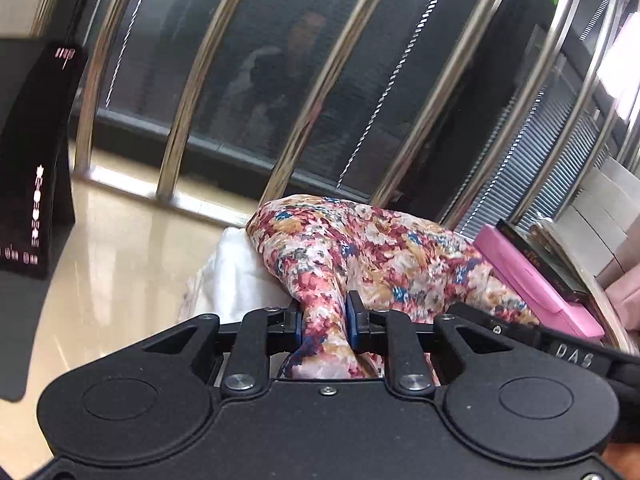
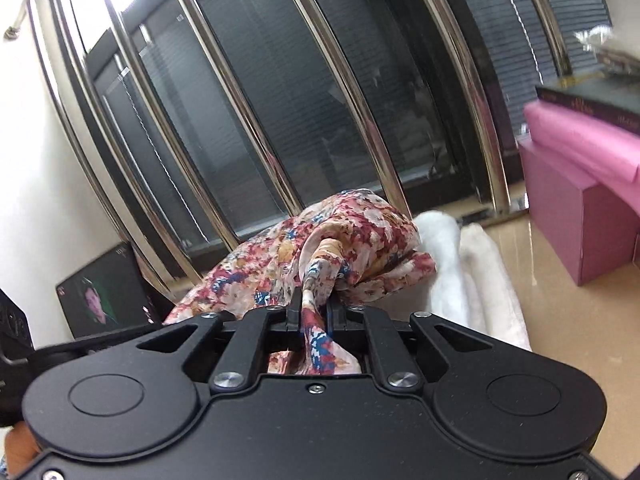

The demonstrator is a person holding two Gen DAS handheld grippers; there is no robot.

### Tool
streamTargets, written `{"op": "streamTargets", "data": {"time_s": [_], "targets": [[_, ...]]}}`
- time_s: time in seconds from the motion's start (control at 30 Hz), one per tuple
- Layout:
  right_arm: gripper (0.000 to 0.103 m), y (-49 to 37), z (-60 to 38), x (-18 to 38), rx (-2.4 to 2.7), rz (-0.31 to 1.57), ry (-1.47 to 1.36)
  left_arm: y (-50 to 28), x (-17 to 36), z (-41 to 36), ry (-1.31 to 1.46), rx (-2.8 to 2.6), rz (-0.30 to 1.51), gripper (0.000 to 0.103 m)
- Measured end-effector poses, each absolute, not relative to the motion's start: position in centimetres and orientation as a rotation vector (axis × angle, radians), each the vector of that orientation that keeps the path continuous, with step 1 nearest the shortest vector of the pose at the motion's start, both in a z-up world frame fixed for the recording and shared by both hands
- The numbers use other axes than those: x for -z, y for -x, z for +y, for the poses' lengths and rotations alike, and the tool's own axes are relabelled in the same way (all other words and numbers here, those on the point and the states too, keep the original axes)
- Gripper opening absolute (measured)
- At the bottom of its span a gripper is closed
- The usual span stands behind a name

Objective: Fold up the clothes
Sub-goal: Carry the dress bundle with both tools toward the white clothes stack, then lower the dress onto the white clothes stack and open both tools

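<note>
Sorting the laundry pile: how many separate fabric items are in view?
2. The floral garment is bunched on the table, pinched by both grippers; the white cloth lies beside and partly under it. More may be hidden underneath.

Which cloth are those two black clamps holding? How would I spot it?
Look below the window's shiny metal bars, on the glossy beige counter. The floral garment lies bunched there, pinched by both grippers. Its red, blue and tan blotches set it apart from the plain white cloth beside it.

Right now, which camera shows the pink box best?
The right wrist view: the pink box stands clear at the right, its side walls plain, books stacked on top. The left wrist view shows only the box's top, slanted, half hidden behind the floral garment.
</note>
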State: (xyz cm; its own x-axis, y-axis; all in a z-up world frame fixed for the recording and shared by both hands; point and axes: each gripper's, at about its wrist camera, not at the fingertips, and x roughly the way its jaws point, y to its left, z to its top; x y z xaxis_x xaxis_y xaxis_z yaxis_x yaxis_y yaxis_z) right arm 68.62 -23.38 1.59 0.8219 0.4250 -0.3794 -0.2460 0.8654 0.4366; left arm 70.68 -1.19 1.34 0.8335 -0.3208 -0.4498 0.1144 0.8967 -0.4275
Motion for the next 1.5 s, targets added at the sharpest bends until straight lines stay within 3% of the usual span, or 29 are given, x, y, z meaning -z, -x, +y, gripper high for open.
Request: {"op": "streamTargets", "data": {"time_s": [0.2,0.3,0.33,0.37,0.47,0.57,0.73,0.83,0.9,0.97,1.1,1.33,1.4,1.5], "targets": [[0.016,-69.4,-23.9,-0.4,-0.37,0.521,-0.409,-70.6,-1.3,-1.0,0.399,0.221,0.554,0.023],[0.035,-69.4,-24.1,-0.3,-0.333,0.531,-0.431,-70.5,-1.5,-0.9,0.395,0.184,0.565,0.029],[0.052,-69.5,-24.4,-0.4,-0.308,0.533,-0.442,-70.4,-1.7,-0.8,0.395,0.168,0.57,0.037],[0.061,-69.3,-24.6,-0.7,-0.278,0.529,-0.442,-70.2,-2.0,-0.6,0.401,0.141,0.561,0.047],[0.063,-68.0,-25.1,-2.2,-0.176,0.469,-0.41,-68.5,-3.6,0.2,0.391,0.035,0.46,0.074],[0.071,-65.9,-25.4,-3.9,-0.085,0.34,-0.399,-66.6,-5.2,0.1,0.339,-0.022,0.345,0.077],[0.073,-64.3,-24.8,-4.8,-0.227,0.232,-0.455,-66.1,-5.7,-0.6,0.335,0.045,0.344,0.077],[0.064,-65.0,-24.4,-4.1,-0.322,0.255,-0.489,-66.4,-5.3,-1.6,0.294,0.08,0.355,0.074],[0.049,-65.5,-23.8,-3.6,-0.32,0.28,-0.457,-66.7,-4.9,-2.4,0.256,0.1,0.366,0.067],[0.037,-66.2,-23.5,-2.9,-0.299,0.327,-0.439,-67.5,-4.2,-3.1,0.215,0.109,0.403,0.051],[0.033,-67.8,-23.2,-1.2,-0.227,0.47,-0.422,-68.7,-2.6,-4.2,0.149,0.071,0.495,0.042],[0.034,-67.7,-23.0,-0.3,-0.109,0.527,-0.359,-68.6,-2.3,-2.8,0.227,0.051,0.551,0.043],[0.041,-67.3,-22.9,-0.7,-0.116,0.491,-0.363,-68.3,-2.3,-2.4,0.269,0.04,0.53,0.048],[0.06,-66.4,-22.9,-1.5,-0.148,0.415,-0.383,-67.2,-2.7,-1.7,0.34,0.02,0.468,0.076]]}}
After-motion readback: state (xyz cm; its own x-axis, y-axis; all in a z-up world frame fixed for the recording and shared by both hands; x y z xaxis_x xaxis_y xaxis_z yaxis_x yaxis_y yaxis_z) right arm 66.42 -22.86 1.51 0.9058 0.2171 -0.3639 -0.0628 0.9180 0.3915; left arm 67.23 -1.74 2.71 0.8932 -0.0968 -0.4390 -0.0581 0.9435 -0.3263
